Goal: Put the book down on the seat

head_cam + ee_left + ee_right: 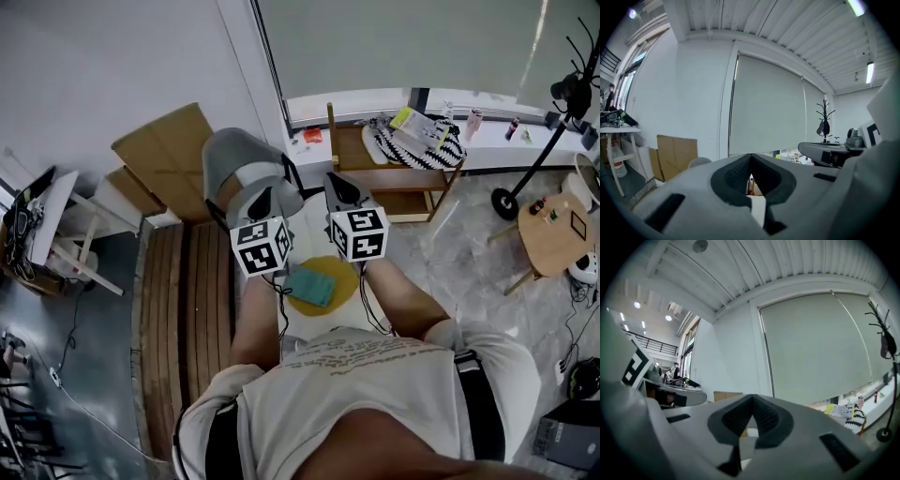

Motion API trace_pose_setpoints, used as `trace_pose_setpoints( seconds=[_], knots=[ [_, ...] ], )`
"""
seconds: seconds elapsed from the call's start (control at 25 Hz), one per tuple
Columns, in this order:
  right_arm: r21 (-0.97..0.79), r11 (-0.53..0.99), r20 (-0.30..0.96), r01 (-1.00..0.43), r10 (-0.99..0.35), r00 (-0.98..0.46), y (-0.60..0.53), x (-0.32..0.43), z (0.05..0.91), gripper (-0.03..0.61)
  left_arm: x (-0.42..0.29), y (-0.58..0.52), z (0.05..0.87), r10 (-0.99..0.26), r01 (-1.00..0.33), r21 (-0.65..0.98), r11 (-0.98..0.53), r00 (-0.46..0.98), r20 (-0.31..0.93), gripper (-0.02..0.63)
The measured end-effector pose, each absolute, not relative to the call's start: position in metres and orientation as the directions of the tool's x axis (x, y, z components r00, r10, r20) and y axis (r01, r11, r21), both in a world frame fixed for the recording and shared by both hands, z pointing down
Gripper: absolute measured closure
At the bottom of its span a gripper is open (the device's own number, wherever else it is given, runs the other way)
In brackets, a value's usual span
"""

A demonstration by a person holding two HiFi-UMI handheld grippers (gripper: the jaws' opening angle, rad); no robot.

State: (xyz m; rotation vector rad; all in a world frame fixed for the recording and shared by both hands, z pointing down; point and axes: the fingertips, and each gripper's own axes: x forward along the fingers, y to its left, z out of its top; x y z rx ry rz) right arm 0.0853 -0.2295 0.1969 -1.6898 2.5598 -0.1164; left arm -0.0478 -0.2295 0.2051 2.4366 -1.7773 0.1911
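One teal book [310,284] on yellow seat [343,274], grey chair [246,169] behind

The left gripper [751,157] and right gripper [752,397] had matt, pale plastic shells. Their pads [731,178] were dark, finely ribbed and rubbery. Behind both grippers, nearer the person, the book [310,285] showed a dull teal cover, perhaps cloth, on a matt yellow seat [347,277]. Left of the left gripper lay bare wooden slats [183,300] and plain brown cardboard [167,155]. Right of the right gripper, the stone-look floor [450,253] had a glossy sheen.
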Motion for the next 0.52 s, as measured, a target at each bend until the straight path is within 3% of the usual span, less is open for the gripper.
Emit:
trace_pose_setpoints(
  seconds=[0.52],
  knots=[
    [-0.061,0.382,-0.037,-0.922,-0.924,-0.38,-0.234,0.078,0.185,0.552,-0.047,-0.235,0.199,-0.93,-0.944,0.009,-0.331,0.328,0.165,0.594]
  ],
)
